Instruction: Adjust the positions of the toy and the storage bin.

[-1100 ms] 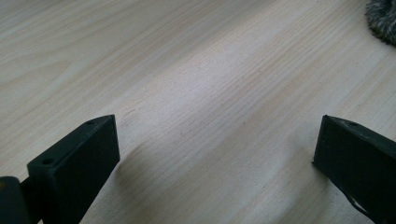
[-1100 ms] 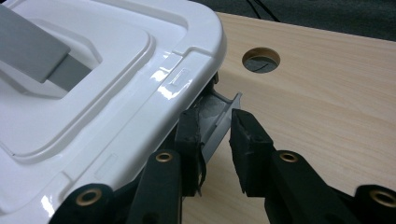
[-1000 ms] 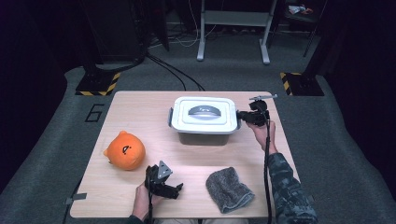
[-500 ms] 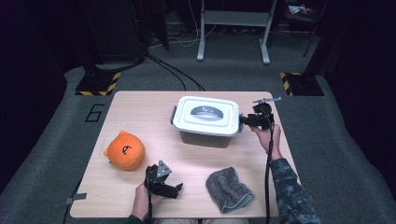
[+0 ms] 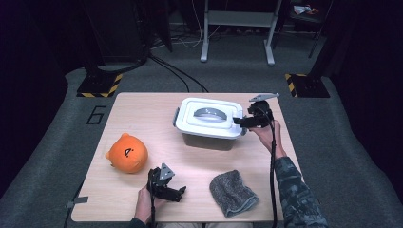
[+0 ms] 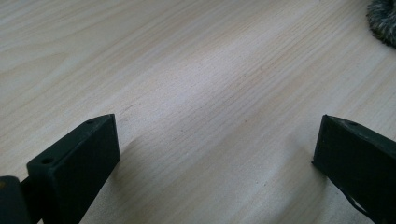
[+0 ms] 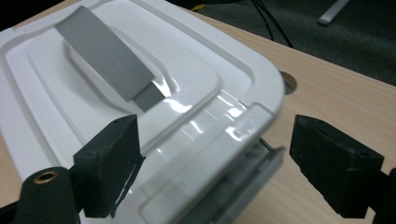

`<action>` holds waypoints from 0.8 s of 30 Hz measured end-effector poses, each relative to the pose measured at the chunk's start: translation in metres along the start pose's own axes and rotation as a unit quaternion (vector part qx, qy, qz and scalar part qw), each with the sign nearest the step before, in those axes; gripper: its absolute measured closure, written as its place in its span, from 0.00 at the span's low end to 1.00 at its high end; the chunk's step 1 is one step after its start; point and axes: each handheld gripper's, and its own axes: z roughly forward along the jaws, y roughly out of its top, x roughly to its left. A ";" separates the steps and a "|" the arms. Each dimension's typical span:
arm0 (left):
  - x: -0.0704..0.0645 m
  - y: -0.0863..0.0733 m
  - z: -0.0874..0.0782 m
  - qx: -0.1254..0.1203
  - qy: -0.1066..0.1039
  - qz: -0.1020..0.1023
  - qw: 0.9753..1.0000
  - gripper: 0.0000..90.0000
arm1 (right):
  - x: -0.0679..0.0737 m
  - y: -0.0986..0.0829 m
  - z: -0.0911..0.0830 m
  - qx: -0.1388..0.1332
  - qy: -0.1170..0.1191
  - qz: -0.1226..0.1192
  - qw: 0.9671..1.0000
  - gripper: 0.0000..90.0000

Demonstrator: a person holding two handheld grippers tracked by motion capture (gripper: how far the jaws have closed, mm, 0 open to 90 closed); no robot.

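At the right end of the white lidded box, mid-bench, I have my right claw spread wide, straddling the lid corner above its grey latch. I judge I should drop lower, catch that latch squarely, then lift it gently. My left claw rests released on bare wood.

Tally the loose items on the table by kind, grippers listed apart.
Lidded white storage box: 1
Orange plush toy: 1
Grey cloth: 1
Total items: 3
Handheld grippers: 2, left gripper open over the bare table, right gripper open with its fingers either side of the box's right end.
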 end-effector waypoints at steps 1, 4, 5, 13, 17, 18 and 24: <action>0.000 0.000 0.000 0.000 0.000 0.000 1.000 0.00 | 0.003 0.004 0.003 0.003 0.007 -0.008 1.000 0.17; -0.001 0.000 0.001 -0.006 0.003 -0.004 1.000 0.00 | 0.013 0.013 0.011 0.007 0.022 -0.032 0.999 0.19; -0.001 0.000 0.001 -0.006 0.003 -0.004 1.000 0.00 | 0.017 0.017 0.015 0.010 0.026 -0.047 0.999 0.20; 0.000 0.000 0.000 -0.001 0.002 0.001 1.000 0.00 | 0.027 0.037 0.033 0.016 0.071 -0.063 0.995 0.36; -0.001 0.000 0.000 -0.003 0.003 -0.001 1.000 0.00 | 0.028 0.038 0.039 0.033 0.087 -0.081 0.992 0.50; -0.001 0.000 0.000 -0.003 0.003 -0.002 1.000 0.00 | 0.028 0.037 0.040 0.035 0.090 -0.084 0.992 0.54; 0.000 0.000 0.000 -0.001 0.003 0.000 1.000 0.00 | 0.033 0.034 0.041 0.039 0.085 -0.097 0.991 0.62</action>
